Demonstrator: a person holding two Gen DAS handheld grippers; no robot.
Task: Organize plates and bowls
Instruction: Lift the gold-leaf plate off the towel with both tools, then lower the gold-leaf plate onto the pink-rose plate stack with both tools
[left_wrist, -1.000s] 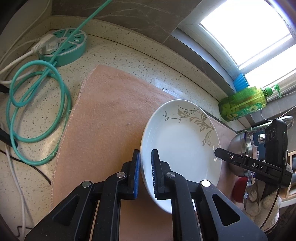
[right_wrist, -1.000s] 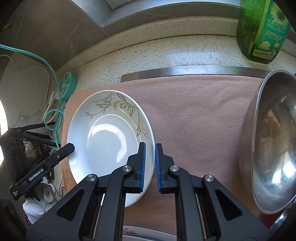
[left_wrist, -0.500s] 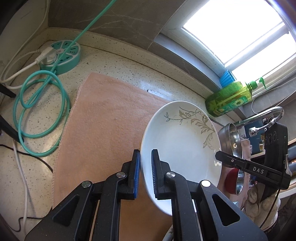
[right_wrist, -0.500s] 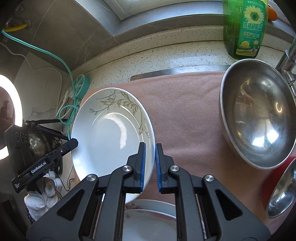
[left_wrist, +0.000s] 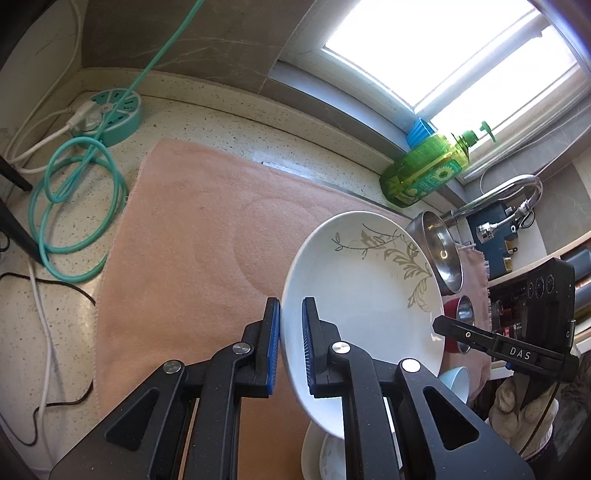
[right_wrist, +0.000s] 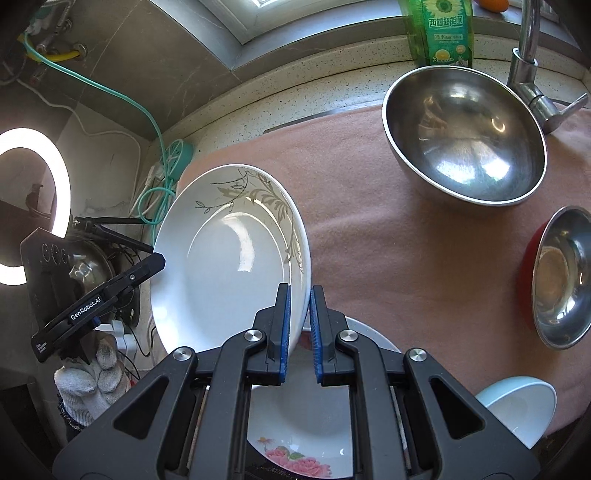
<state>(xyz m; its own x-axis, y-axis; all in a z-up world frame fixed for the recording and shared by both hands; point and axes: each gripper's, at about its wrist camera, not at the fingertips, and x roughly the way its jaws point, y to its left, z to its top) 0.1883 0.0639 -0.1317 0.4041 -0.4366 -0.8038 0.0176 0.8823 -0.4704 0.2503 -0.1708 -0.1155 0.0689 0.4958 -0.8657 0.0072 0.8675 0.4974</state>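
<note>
1. The pink cloth (right_wrist: 388, 229) covers most of the counter, and much of it lies bare; nothing on it looks sorted into a finished arrangement yet.
2. The big steel bowl (right_wrist: 465, 136) sits alone at the far side of the cloth near the tap, well apart from the other dishes. By my reading it has yet to be grouped.
3. The leaf-pattern plate (right_wrist: 229, 266) is your task piece right now. You hold it tilted in the air above the cloth, with its near edge over the flowered plate (right_wrist: 295, 435) that lies on the near edge of the cloth.
4. Your right gripper (right_wrist: 298, 321) is clamped on the plate's right rim, blue pads pressing both faces.
5. Your left gripper (left_wrist: 290, 343) is clamped the same way on the opposite rim, so the plate hangs between your two tools.
6. The small steel bowl (right_wrist: 561, 284) rests inside a red dish at the right of the cloth; that pairing looks nested, though I cannot tell whether it is final.
7. The pale blue bowl (right_wrist: 517, 410) sits at the near right corner, apart from the steel ones.
8. My judgement: you are early to midway. Stacking this plate onto the flowered one looks like the step in hand; the bowls remain.
</note>
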